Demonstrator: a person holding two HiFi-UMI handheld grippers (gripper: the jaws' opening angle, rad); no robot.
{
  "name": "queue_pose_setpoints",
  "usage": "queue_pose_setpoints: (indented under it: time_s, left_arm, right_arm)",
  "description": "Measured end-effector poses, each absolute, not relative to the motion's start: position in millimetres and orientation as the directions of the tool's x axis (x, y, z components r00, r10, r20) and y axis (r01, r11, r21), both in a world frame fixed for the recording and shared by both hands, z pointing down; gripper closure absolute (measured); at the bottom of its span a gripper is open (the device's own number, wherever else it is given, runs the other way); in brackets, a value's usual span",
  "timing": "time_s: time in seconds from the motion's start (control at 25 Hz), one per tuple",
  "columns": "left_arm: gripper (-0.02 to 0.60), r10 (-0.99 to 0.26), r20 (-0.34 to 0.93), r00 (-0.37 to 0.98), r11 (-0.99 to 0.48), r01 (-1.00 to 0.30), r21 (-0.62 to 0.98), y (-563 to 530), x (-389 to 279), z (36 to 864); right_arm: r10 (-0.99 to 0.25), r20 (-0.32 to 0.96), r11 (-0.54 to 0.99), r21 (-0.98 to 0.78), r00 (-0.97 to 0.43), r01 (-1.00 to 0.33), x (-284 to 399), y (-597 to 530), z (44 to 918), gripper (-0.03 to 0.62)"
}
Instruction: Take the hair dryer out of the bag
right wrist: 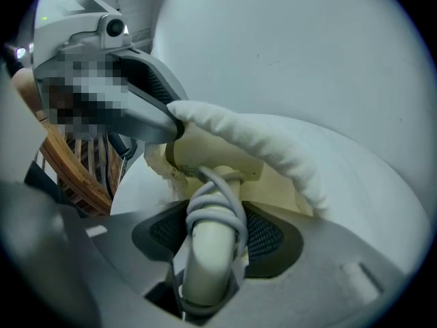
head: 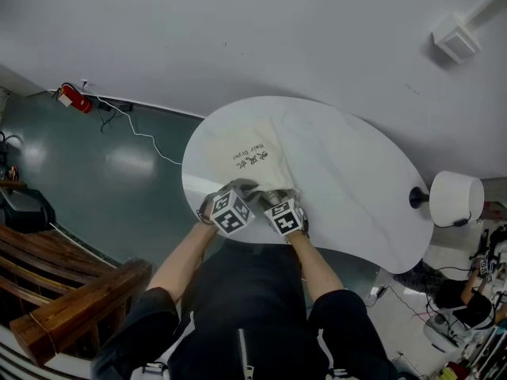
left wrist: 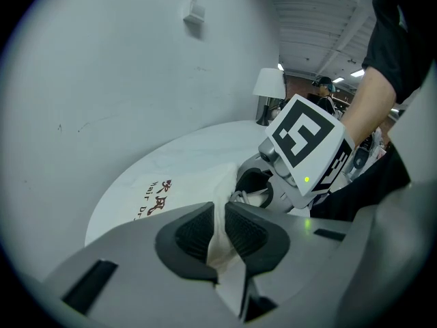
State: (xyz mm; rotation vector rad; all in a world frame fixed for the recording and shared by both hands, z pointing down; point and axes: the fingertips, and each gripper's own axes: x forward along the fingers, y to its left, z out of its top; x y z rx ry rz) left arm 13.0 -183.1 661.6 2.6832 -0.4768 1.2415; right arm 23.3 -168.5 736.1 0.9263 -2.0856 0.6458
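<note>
- The left hand-held gripper (left wrist: 217, 227) is clamping its jaws on a fold of the cream cloth bag (head: 257, 155), pinching the fabric at the bag's near edge and lifting it off the worktop (head: 360, 184).
- The bag is lying flat on the white rounded worktop, with dark print on its upper side and its open mouth turned toward the person.
- The right hand-held gripper (right wrist: 212, 234) is reaching into that mouth, just beside the left one, and its jaws are closing on the handle of the hair dryer (right wrist: 203, 268).
- The pads are pressing on both sides of the handle, where a grey cord (right wrist: 217, 207) is winding round it in several loops.
- The hair dryer is pale cream; its handle is sticking out toward the right hand-held gripper, while its body is sitting inside the bag's mouth under the raised cloth edge.
- In the head view both marker cubes are standing side by side at the worktop's near rim, with the person's forearms reaching down to them.
- A white lamp (head: 456, 199) is standing off the far right end of the worktop.
</note>
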Motion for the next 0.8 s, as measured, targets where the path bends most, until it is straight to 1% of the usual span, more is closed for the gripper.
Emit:
queue_pose_setpoints:
  time_s: [0.28, 0.8]
  left_arm:
    - [0.534, -0.241, 0.751, 0.614, -0.939, -0.342, -0.021, -182.7, 11.6, 656.2]
    - [0.534, -0.235, 0.753, 0.614, -0.944, -0.327, -0.028, -179.5, 10.3, 656.9]
  right_arm:
    - [-0.398, 0.793, 0.624, -0.135, -0.461, -0.77, 24.2, -161.1, 730.2, 0.365]
    - [-0.384, 0.797, 0.628, -0.145, -0.467, -0.764, 27.3, -135.6, 727.8, 0.365]
